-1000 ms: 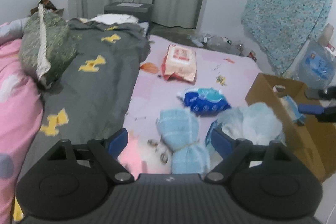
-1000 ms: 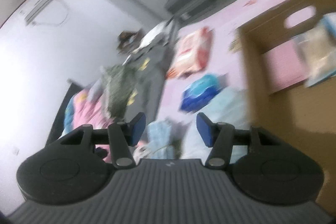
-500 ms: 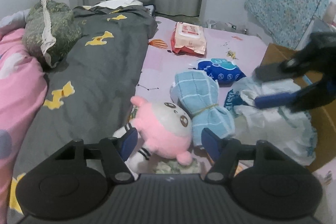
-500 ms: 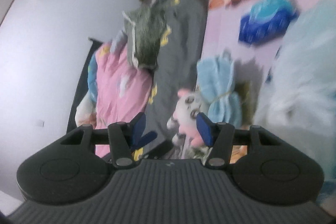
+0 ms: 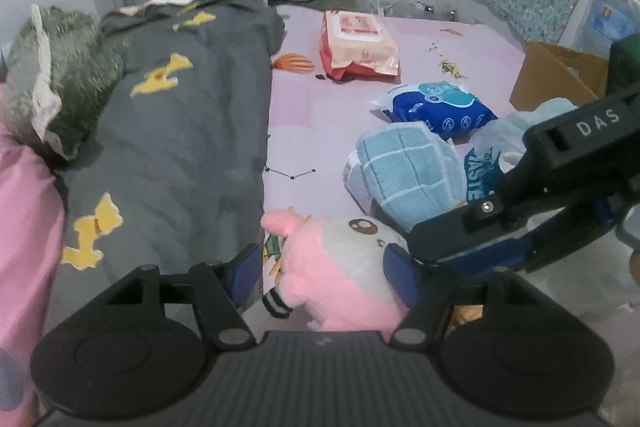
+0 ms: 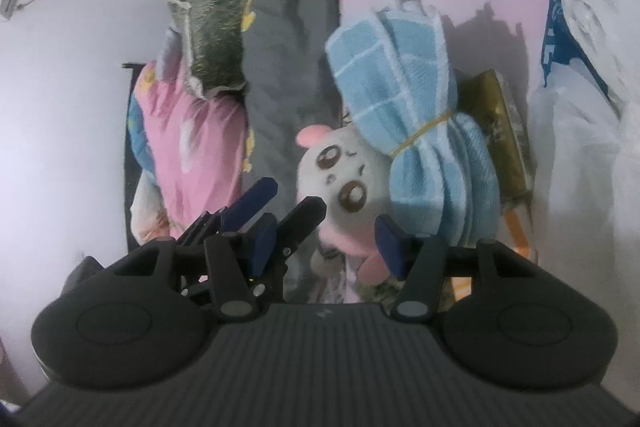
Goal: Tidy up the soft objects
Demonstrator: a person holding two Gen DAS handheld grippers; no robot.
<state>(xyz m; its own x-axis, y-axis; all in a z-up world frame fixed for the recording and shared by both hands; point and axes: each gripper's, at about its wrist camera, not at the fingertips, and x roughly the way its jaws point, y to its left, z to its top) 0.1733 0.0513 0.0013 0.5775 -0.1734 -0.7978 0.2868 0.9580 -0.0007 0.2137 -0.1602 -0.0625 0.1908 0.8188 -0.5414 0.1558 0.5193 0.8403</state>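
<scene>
A pink and white plush toy [image 5: 340, 267] lies on the pink bedsheet [image 5: 312, 115] beside the grey blanket. My left gripper [image 5: 322, 275] is open and low over it, so the toy sits between the fingers; the left pad stands apart from it. My right gripper [image 6: 326, 247] is open too, with the toy's [image 6: 340, 183] pink body between its fingertips. In the left wrist view the right gripper [image 5: 428, 251] reaches in from the right over the toy's head. In the right wrist view the left gripper [image 6: 276, 209] shows beside the toy. A rolled blue towel bundle [image 5: 408, 167] tied with a band lies against the toy.
A blue wipes pack [image 5: 436, 107] and a red pack [image 5: 358, 45] lie farther up the bed. A white plastic bag [image 5: 504, 131] and an open cardboard box [image 5: 548, 79] stand at the right. The grey blanket [image 5: 172, 131] and a green pillow [image 5: 56, 83] fill the left.
My left gripper narrowed, then sank toward the plush toy, which now sits between its fingers. My right gripper swung from the box across the bed and down to the toy.
</scene>
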